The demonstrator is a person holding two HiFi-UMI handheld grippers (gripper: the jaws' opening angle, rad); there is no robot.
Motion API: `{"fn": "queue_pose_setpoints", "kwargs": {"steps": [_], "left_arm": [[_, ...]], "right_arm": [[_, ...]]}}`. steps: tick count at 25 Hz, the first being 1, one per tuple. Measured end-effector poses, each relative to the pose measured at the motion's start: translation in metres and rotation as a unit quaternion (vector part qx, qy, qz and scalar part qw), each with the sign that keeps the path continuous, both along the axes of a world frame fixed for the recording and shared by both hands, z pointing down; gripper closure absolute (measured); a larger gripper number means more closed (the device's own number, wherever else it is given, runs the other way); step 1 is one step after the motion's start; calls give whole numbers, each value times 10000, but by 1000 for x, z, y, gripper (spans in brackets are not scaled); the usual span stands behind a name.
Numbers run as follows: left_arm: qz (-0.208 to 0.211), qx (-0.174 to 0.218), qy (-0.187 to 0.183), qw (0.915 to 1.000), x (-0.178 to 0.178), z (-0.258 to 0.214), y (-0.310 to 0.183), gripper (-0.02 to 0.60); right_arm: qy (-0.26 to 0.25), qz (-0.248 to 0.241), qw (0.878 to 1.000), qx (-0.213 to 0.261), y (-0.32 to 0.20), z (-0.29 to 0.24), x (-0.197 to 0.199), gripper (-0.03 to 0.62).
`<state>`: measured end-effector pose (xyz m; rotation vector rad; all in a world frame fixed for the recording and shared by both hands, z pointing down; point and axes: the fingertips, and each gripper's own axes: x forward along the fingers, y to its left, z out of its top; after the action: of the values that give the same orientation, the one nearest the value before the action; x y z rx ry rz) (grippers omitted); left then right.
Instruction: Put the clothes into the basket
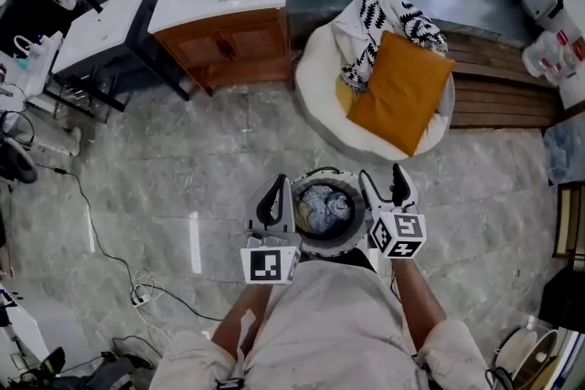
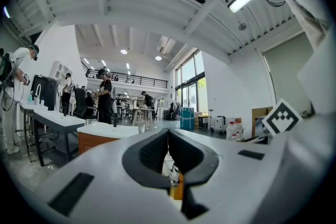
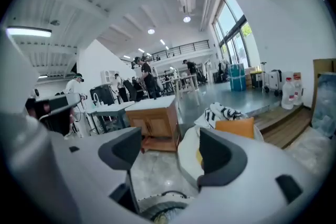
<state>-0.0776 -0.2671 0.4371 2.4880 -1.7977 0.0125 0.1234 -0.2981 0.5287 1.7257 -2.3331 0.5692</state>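
Observation:
A round dark basket (image 1: 320, 171) stands on the floor right in front of me, with a blue-grey bundle of clothes (image 1: 322, 205) inside. My left gripper (image 1: 279, 182) hovers at its left rim, shut with nothing between the jaws (image 2: 168, 136). My right gripper (image 1: 382, 175) hangs at the right rim, jaws apart and empty (image 3: 170, 147). Further ahead, a black-and-white patterned cloth (image 1: 384, 18) (image 3: 223, 112) and an orange pillow (image 1: 398, 91) (image 3: 233, 127) lie on a white round beanbag (image 1: 315, 78). The basket's rim (image 3: 163, 208) shows low in the right gripper view.
A wooden cabinet with a white sink top (image 1: 224, 23) stands at the back left, beside a dark table (image 1: 96, 36). A wooden platform (image 1: 503, 87) runs along the right. Cables (image 1: 91, 224) trail over the floor at left. Several people stand far off.

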Motion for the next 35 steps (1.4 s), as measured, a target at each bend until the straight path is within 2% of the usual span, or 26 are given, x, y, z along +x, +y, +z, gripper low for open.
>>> {"fn": "queue_pose_setpoints", "kwargs": {"steps": [5,8,12,16,22,27,35], "left_arm": [[63,85,56,9999,4,-25,-13,577],[-13,70,139,9999,1,-41,-20,577],[-114,200,70,9997,-1,-69,-28,577],[-191,378,-89,9991,-3,-92,-31,577],[-219,532,-80,9983,-1,-106,-31,577],[-220,568,-80,9981,0,-108,-29,577],[-215,632,-90,9977,2,-113,-29,577]], "right_arm": [[237,-57,9939,1079,-13,-95,0,270],[344,-73,9876,1529,-13,-136,0,270],[480,-24,9788,1993,-13,-181,3,270],[686,-41,9721,2241,-14,-203,2,270],[817,-174,9693,2312,-14,-209,-1,271],[820,-201,9685,2343,-13,-210,-5,364],[752,-22,9675,2414,-10,-211,-6,591]]}}
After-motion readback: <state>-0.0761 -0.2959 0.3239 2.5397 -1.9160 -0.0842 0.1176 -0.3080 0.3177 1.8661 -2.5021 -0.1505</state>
